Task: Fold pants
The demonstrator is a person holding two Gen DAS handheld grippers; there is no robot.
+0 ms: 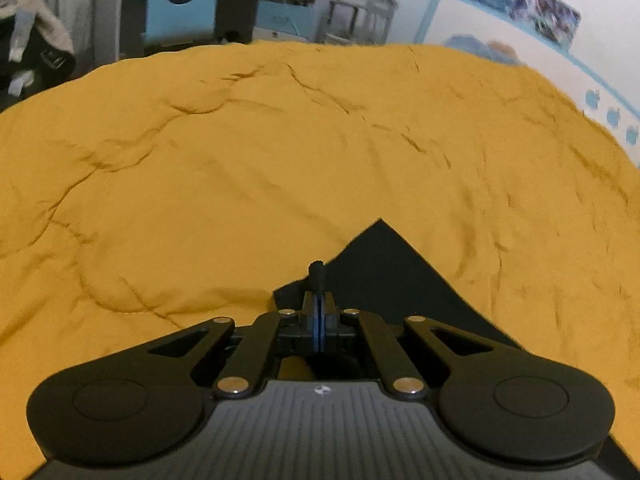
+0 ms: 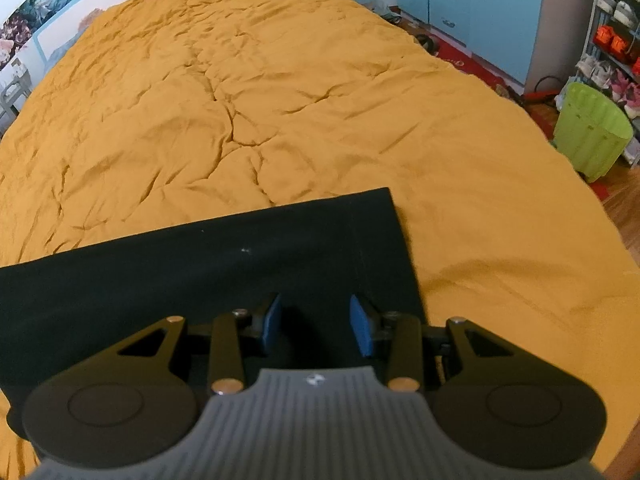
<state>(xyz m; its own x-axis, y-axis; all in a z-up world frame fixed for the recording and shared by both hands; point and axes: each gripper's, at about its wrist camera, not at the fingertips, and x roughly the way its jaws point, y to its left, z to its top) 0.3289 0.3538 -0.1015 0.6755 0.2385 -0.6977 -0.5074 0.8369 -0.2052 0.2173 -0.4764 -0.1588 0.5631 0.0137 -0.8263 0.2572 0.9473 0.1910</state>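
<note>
pants (image 2: pixel 208 276): black, flat on the yellow bed (image 2: pixel 240 100), near its front edge. left gripper (image 1: pixel 320 300): fingers clenched, a small black bit of cloth pinched at the tips, over a corner of the pants. right gripper (image 2: pixel 316 326): fingers apart, over the pants, grasping nothing.

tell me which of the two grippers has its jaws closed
The left gripper: its blue pads meet over the black pants. The right gripper has its pads apart above the pants.

Rumpled mustard bedspread (image 2: pixel 240 100), green bin (image 2: pixel 592 132), blue chair (image 1: pixel 182 4)
</note>
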